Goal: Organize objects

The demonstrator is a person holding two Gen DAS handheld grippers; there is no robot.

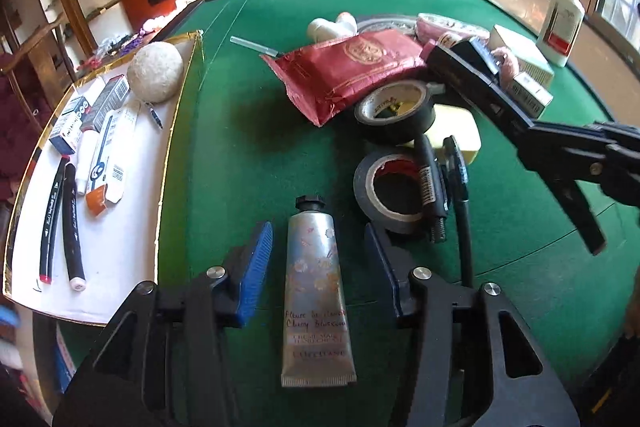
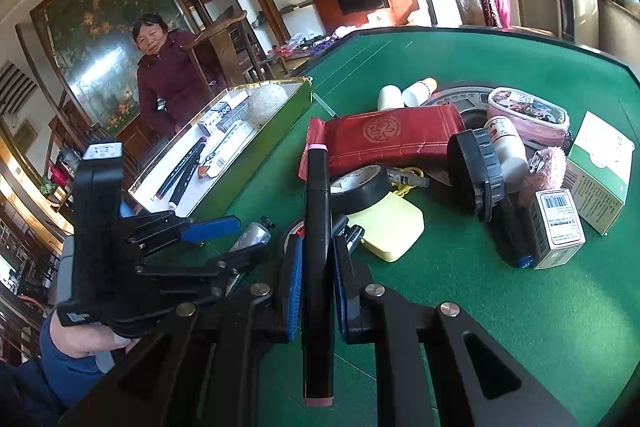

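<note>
Hand cream tube [image 1: 316, 291] lies on the green table [image 1: 240, 155] in the lower middle of the left wrist view, its black cap toward the top of the frame and its crimped end toward the bottom. That long axis runs the same way the left gripper [image 1: 320, 267] points, so the tube sits lengthwise in the gap, with one blue pad [image 1: 256, 267] on each side of it. The pads stand partly apart and clear of the tube's sides; nothing is gripped. The left hand is plainly the nearer one; a squeeze across the tube's narrow width looks like the likely next step.

The right gripper [image 2: 316, 291] is occupied: its pads are pressed narrow on a black marker [image 2: 318, 251] with pink ends, standing up the middle of the right wrist view. The white-lined box [image 1: 172, 131], already holding markers and cartons, lies at the left of the left wrist view, apart from the tube.
</note>
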